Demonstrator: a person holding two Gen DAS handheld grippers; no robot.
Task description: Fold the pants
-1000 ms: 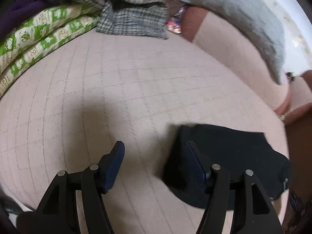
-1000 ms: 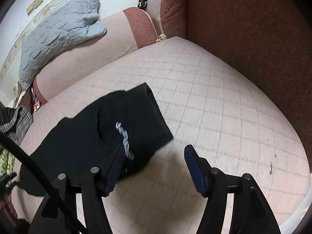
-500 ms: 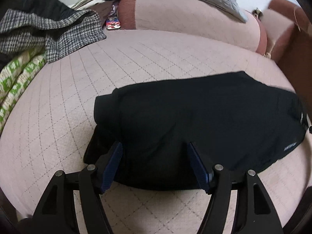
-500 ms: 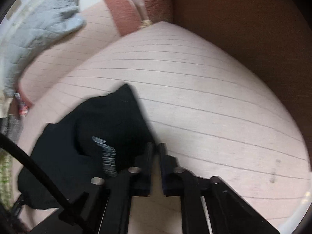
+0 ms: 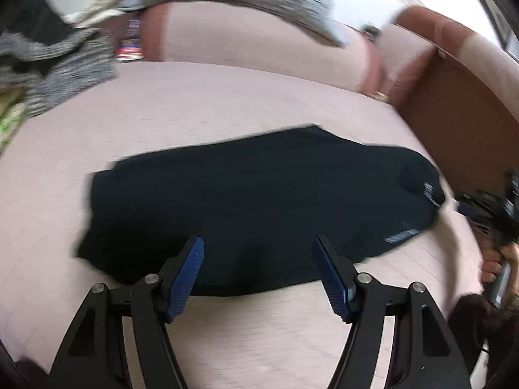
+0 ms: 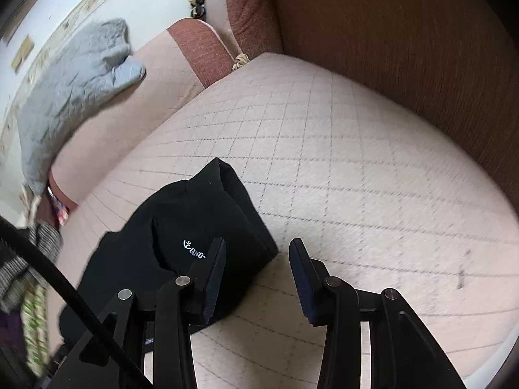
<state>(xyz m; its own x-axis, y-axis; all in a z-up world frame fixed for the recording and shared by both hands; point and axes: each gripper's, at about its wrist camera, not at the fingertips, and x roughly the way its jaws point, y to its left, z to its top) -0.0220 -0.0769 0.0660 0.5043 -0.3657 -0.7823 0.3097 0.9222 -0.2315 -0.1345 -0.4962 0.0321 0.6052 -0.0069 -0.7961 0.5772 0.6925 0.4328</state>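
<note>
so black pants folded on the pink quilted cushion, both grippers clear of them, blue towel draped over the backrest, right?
Not blue: the towel draped over the backrest is grey, as the right wrist view shows. The rest holds: black pants folded on the pink quilted cushion, neither gripper gripping them.

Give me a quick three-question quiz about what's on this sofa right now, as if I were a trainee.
1. True or false: the black pants lie on the pink quilted sofa seat.
2. What is between the pads of the left gripper? A) nothing gripped B) a sock C) a cushion
3. Fill in: the grey quilted blanket is draped over the sofa's ____.

Key: 1 true. 2 A; it hovers open above the pants. 3 backrest.
</note>
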